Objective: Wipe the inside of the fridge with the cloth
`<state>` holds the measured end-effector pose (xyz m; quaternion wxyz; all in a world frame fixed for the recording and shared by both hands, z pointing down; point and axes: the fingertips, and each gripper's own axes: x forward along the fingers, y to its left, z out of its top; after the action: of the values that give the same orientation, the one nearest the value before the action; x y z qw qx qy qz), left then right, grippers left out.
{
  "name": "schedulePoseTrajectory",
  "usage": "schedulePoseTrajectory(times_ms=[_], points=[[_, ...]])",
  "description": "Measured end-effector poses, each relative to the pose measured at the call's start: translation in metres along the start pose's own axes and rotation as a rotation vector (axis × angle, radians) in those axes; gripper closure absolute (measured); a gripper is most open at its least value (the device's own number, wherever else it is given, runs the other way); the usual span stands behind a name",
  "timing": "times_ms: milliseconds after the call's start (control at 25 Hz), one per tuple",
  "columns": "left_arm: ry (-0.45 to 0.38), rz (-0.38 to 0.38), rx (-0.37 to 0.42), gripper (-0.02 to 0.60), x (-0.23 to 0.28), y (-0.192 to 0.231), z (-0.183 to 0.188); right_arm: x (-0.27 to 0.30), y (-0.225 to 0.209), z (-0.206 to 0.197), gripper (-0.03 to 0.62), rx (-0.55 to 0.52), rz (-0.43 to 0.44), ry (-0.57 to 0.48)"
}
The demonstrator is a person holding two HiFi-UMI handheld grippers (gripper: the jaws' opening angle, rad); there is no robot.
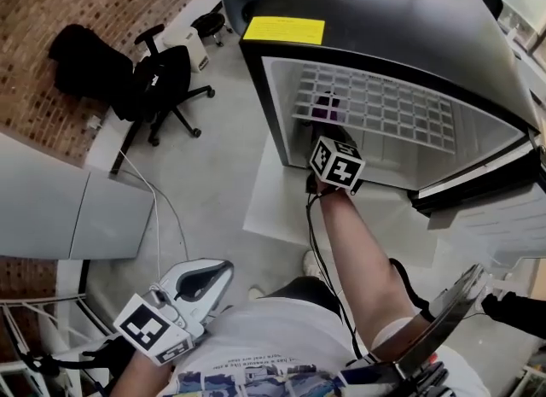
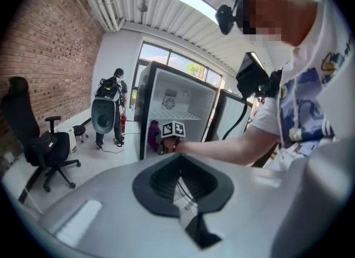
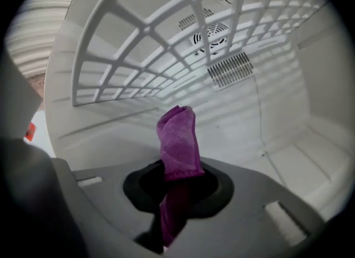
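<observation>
With the right tool [image 3: 176, 187] clamped on the purple cloth [image 3: 177, 140] inside the fridge [image 1: 386, 28] under its wire shelf [image 3: 138, 46], wiping seems about to start: the cloth, apparently clear of the walls, needs pressing against one, while the left tool [image 2: 180, 185] waits outside, closed and empty.

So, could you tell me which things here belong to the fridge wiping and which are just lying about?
Part of the job:
fridge
purple cloth
right gripper, shut on the cloth
wire shelf

Just about:
office chair
floor cable
yellow label
left gripper, empty, outside the fridge
</observation>
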<state>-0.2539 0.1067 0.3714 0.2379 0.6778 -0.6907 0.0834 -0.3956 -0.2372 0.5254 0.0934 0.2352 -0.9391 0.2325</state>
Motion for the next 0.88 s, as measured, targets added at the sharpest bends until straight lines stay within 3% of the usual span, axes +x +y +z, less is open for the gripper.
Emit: schedulePoseTrajectory(times_ms=[160, 400, 880], points=[[0.006, 0.045, -0.012, 0.575, -0.011, 0.004, -0.005, 0.013, 0.009, -0.02, 0.542, 0.06, 0.004, 0.033], [0.023, 0.069, -0.009, 0.575, -0.018, 0.006, -0.009, 0.015, -0.001, -0.031, 0.542, 0.002, -0.062, 0.073], [0.054, -0.027, 0.048, 0.575, 0.011, -0.01, 0.002, -0.015, -0.076, -0.011, 0.542, -0.049, -0.223, 0.068]])
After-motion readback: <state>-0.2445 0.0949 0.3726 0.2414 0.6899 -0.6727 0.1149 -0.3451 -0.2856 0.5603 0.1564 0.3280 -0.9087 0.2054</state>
